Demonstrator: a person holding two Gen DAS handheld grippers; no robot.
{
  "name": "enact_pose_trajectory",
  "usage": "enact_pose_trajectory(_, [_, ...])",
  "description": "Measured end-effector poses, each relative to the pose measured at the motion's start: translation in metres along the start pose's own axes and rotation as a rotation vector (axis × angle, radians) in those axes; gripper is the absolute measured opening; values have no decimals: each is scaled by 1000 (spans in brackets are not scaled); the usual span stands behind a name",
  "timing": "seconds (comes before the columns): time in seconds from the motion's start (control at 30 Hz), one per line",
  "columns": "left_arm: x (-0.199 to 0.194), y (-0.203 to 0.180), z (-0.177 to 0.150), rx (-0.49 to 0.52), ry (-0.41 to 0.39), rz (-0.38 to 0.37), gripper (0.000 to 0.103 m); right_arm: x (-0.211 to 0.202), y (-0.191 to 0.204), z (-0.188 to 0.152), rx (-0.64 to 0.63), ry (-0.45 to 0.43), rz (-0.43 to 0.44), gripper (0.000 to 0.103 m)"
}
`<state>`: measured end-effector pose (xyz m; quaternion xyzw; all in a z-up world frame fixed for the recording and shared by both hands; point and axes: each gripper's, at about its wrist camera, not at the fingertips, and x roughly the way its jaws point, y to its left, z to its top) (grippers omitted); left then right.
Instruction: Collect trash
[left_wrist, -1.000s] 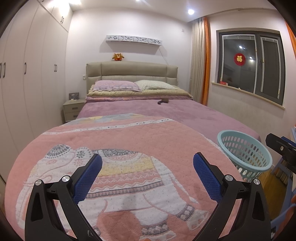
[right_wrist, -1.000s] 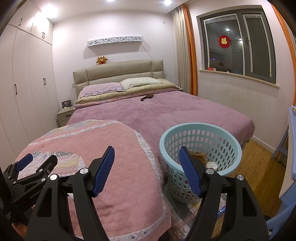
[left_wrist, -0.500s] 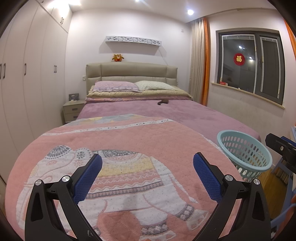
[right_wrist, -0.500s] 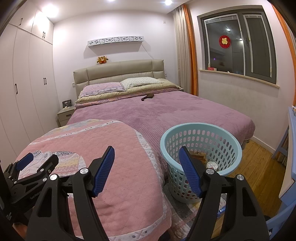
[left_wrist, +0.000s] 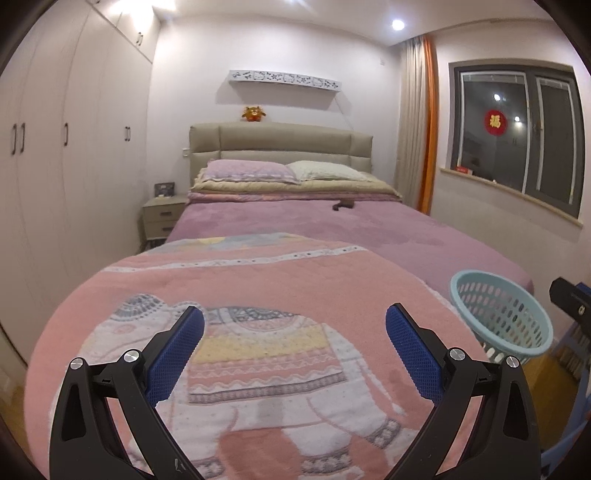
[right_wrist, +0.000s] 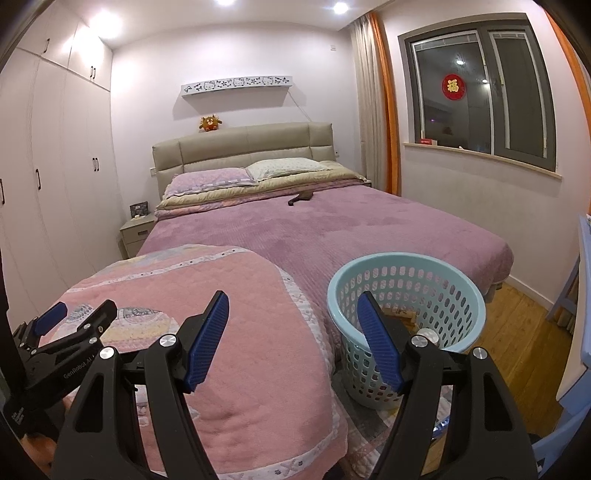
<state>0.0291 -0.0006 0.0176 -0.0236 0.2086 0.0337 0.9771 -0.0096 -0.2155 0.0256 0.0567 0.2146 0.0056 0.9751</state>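
Jaws spread wide on both tools, nothing between the blue pads. Left gripper (left_wrist: 294, 332) hovers over a pink quilted blanket with a white elephant print (left_wrist: 258, 295), which covers the foot of a bed with a mauve plush cover (left_wrist: 406, 236). Right gripper (right_wrist: 293, 332) sits above the blanket's right edge, its right finger in front of a light blue perforated plastic basket (right_wrist: 458, 291).

Basket stands upright on the floor, just beside the bed's foot corner; brownish scraps and a pale round piece lie at its bottom, too small to identify. From the left wrist view the basket (left_wrist: 498, 314) shows at far right, next to the black tip of the right tool.

Small dark brown elongated object (right_wrist: 301, 197) lies flat on the mauve cover near the pillows, well apart from both grippers; long axis runs roughly across the bed, slightly diagonal, narrow end toward the wardrobe side. Same object in left view (left_wrist: 342, 205), blurred, identity unclear.

Left tool (right_wrist: 70, 332) shows at the lower left of the right wrist view, over the blanket.
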Motion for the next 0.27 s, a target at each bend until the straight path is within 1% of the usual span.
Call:
enact_pose_trajectory(0.17, [-11, -3, -1, 64, -6, 45, 96, -2, 7, 2, -21, 4, 8, 68])
enact_pose_trajectory(0.27, [-19, 2, 0, 82, -14, 67, 96, -4, 13, 4, -39, -3, 16, 68])
